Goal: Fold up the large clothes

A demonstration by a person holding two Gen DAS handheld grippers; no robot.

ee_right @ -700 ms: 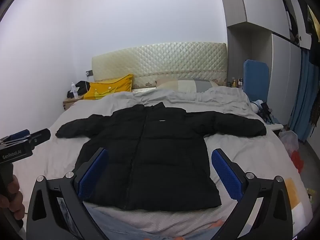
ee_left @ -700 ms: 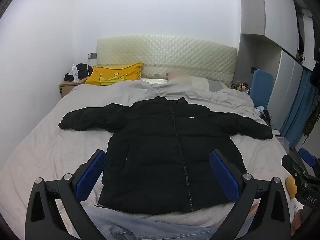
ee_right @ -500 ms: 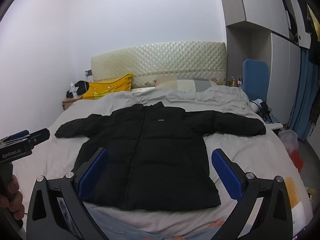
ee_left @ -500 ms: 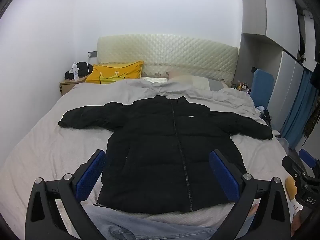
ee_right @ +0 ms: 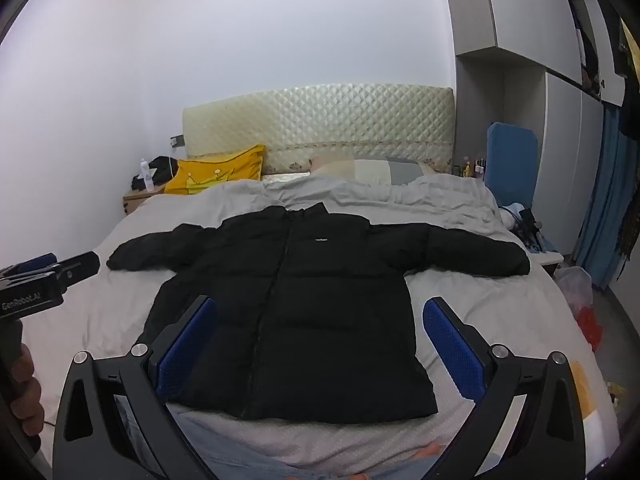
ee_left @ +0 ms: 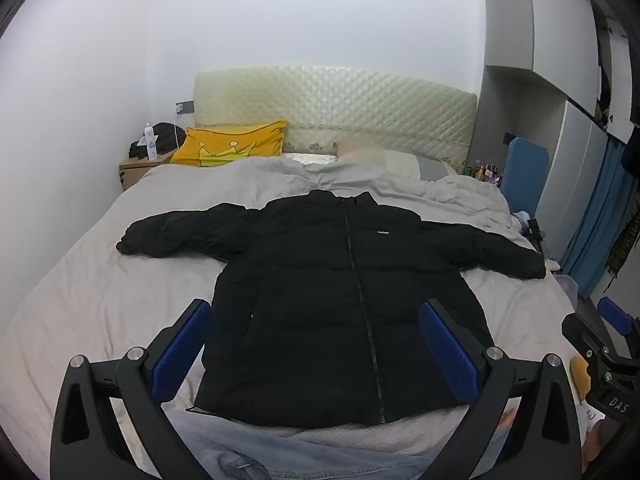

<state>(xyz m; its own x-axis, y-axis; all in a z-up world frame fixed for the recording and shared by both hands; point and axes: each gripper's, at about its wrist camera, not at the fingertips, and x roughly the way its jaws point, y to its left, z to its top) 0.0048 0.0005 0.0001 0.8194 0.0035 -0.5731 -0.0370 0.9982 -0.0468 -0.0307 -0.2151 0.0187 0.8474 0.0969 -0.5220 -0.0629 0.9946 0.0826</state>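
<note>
A black puffer jacket (ee_left: 340,292) lies flat and zipped on the grey bed (ee_left: 88,288), collar toward the headboard, both sleeves spread out to the sides. It also shows in the right wrist view (ee_right: 292,312). My left gripper (ee_left: 316,340) is open and empty, held above the jacket's hem at the foot of the bed. My right gripper (ee_right: 316,340) is open and empty, also above the hem. Each gripper shows at the edge of the other's view: the right one (ee_left: 600,344) and the left one (ee_right: 44,280).
A yellow pillow (ee_left: 232,148) and a grey pillow (ee_right: 376,170) lie by the quilted headboard (ee_left: 332,112). A nightstand with a bottle (ee_left: 150,142) stands at the back left. Wardrobes and a blue curtain (ee_left: 600,216) line the right side. Jeans-clad legs (ee_left: 280,456) are at the bed's foot.
Both views have shifted only slightly; the jacket has not moved and both grippers stay open.
</note>
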